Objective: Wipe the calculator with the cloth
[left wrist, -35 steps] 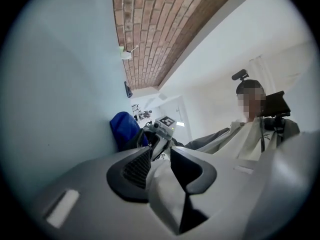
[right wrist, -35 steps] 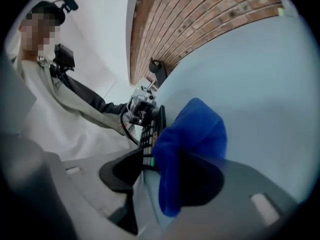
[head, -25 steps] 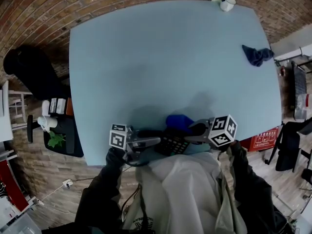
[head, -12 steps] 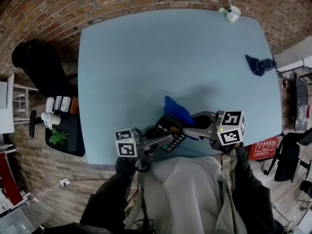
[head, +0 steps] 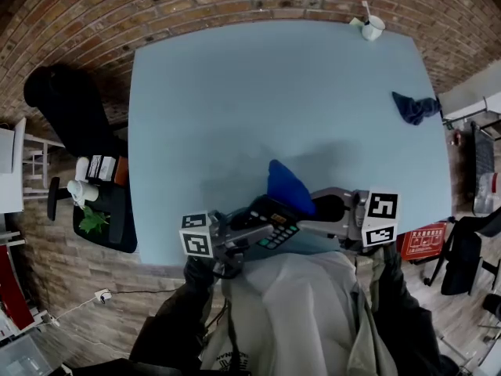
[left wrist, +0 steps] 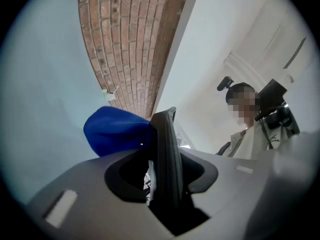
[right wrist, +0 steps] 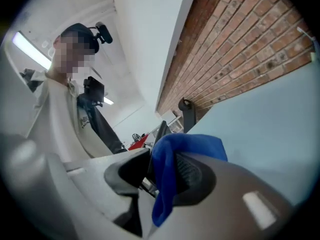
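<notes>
Above the near edge of the table (head: 235,92) the left gripper (head: 244,227) clamps the calculator (head: 272,224), jaws just tightened on it; keep that hold firm. The right gripper (head: 317,210) pinches the cloth (head: 288,185) beside it, but its jaws have just eased wider, so I'd tighten again before dragging the cloth flat across its face.

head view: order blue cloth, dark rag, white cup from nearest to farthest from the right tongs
1. blue cloth, between the right tongs, whose jaws have just been opening
2. dark rag, by the right edge of the table
3. white cup, at the far right corner
</notes>
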`<state>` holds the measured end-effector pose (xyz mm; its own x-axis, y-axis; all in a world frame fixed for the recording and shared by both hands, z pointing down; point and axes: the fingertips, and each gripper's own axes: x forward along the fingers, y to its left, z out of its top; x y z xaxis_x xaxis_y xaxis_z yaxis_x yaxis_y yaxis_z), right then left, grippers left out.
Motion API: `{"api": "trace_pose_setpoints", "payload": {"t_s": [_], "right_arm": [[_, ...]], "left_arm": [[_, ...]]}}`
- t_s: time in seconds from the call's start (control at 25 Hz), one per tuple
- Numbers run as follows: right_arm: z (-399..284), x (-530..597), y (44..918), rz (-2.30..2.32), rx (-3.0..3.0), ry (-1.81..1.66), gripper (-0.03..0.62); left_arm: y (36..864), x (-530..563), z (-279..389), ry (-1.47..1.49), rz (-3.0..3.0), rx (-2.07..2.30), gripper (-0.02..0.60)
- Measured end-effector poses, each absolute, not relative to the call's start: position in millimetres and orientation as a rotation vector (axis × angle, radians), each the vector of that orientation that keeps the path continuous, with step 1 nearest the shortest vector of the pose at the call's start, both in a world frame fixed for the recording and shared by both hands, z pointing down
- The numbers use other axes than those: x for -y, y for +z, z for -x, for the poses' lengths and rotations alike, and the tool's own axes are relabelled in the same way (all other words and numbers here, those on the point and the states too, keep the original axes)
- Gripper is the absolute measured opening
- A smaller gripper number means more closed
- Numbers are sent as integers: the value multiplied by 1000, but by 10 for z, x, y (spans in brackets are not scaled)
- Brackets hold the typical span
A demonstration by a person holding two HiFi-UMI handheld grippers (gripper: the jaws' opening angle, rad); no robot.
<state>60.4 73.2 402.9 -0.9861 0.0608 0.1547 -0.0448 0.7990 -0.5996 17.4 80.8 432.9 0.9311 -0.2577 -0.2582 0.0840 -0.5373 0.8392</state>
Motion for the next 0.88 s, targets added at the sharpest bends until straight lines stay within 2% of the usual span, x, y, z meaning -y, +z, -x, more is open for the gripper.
{"api": "trace_pose_setpoints", "payload": {"t_s": [0.2, 0.32, 0.36, 0.48, 0.56, 0.76, 0.88], "right_arm": [[-868, -834, 3684, 155, 2941, 996, 140], [-1135, -592, 3405, 67, 3093, 1175, 65], [-1135, -519, 3379, -43, 3104, 1132, 60], [-822, -500, 3485, -380, 2954, 731, 54], [-536, -613, 3618, -441, 2805, 579, 52], [-16, -1247, 4010, -57, 2562, 633, 49], [-159, -956, 3962, -142, 2579, 704, 49]], "left_arm": [[4156, -919, -197, -447, -2125, 22, 134], [4174, -913, -110, -437, -2128, 55, 128], [4200, -865, -93, -446, -2110, 96, 129], [4311, -607, -55, -535, -1988, 294, 127], [4361, -438, -23, -588, -1926, 422, 126], [4200, -186, -24, -743, -1823, 478, 126], [4125, -167, -17, -722, -1852, 469, 127]]}}
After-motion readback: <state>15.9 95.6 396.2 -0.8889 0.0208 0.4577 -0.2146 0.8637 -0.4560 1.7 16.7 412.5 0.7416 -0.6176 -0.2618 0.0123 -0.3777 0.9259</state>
